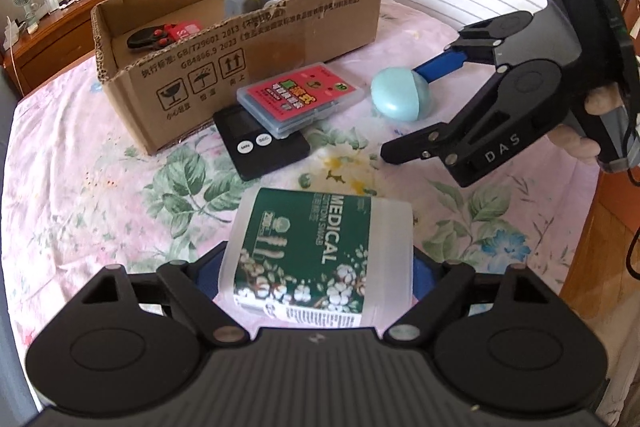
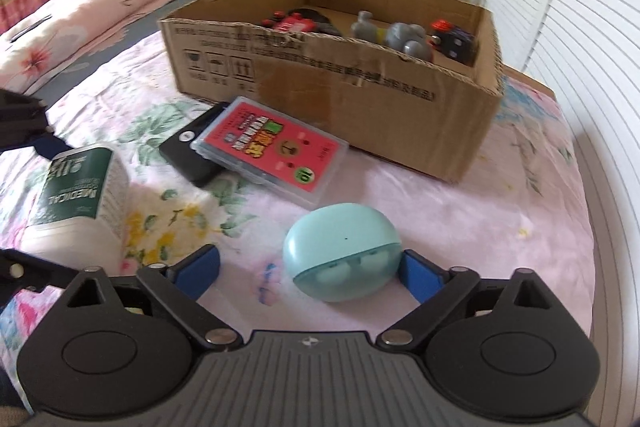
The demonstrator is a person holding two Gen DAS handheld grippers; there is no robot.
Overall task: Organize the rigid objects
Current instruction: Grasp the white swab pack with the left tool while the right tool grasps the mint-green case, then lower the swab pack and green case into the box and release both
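Note:
My left gripper (image 1: 316,267) is shut on a white cotton swab tub with a green "MEDICAL" label (image 1: 316,251); the tub also shows in the right wrist view (image 2: 76,195). My right gripper (image 2: 312,267) is open around a light blue earbud case (image 2: 340,247) on the bed, its right pad touching the case and its left pad apart. From the left wrist view the right gripper (image 1: 416,103) straddles the earbud case (image 1: 400,99). A cardboard box (image 1: 248,59) (image 2: 360,87) holds toys.
A red-labelled clear card case (image 1: 300,99) (image 2: 272,151) lies partly on a black timer (image 1: 260,147) (image 2: 188,155) in front of the box. The floral bedsheet (image 1: 100,207) covers the bed. A wooden nightstand (image 1: 52,39) stands behind, shutters (image 2: 580,27) beside.

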